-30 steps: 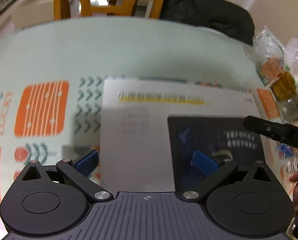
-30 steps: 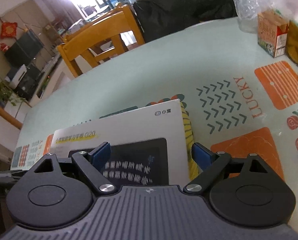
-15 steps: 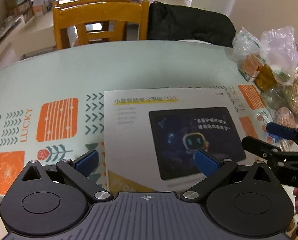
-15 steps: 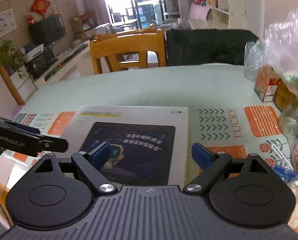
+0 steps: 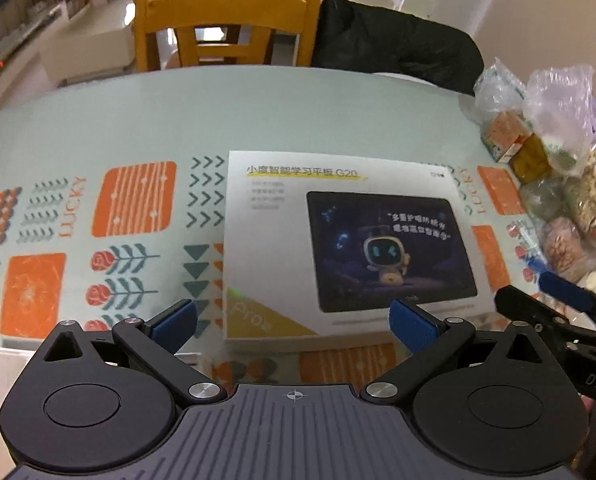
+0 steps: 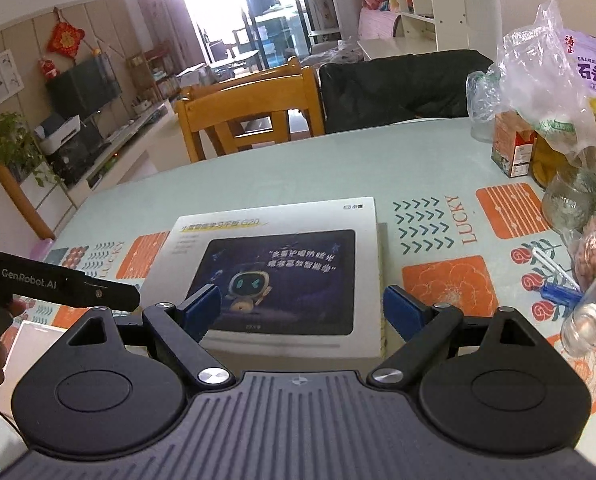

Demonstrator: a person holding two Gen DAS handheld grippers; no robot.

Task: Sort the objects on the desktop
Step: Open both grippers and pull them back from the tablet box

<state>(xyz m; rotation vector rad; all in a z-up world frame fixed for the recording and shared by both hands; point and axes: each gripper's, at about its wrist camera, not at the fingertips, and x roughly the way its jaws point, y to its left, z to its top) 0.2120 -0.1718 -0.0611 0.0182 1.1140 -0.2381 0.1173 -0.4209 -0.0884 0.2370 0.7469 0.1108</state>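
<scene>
A flat white tablet box (image 5: 338, 240) with a dark screen picture lies on the patterned tablecloth near the table's front edge; it also shows in the right wrist view as the tablet box (image 6: 281, 272). My left gripper (image 5: 293, 322) hovers open just short of the box's near edge, holding nothing. My right gripper (image 6: 302, 312) is open too, its blue pads over the box's near edge, nothing between them. The right gripper's fingers (image 5: 554, 308) show at the right in the left wrist view. The left gripper's body (image 6: 57, 288) reaches in from the left in the right wrist view.
Plastic bags of snacks (image 6: 558, 92), a small carton (image 6: 514, 148) and jars crowd the table's right side. A blue-capped pen (image 6: 558, 280) lies near them. A wooden chair (image 6: 249, 116) and a dark jacket on a chair (image 6: 398, 84) stand behind the table. A white object (image 6: 29, 344) lies at the front left.
Both grippers have pulled back and risen from close over the box, so the whole box now shows. The box lies still and both stay open.
</scene>
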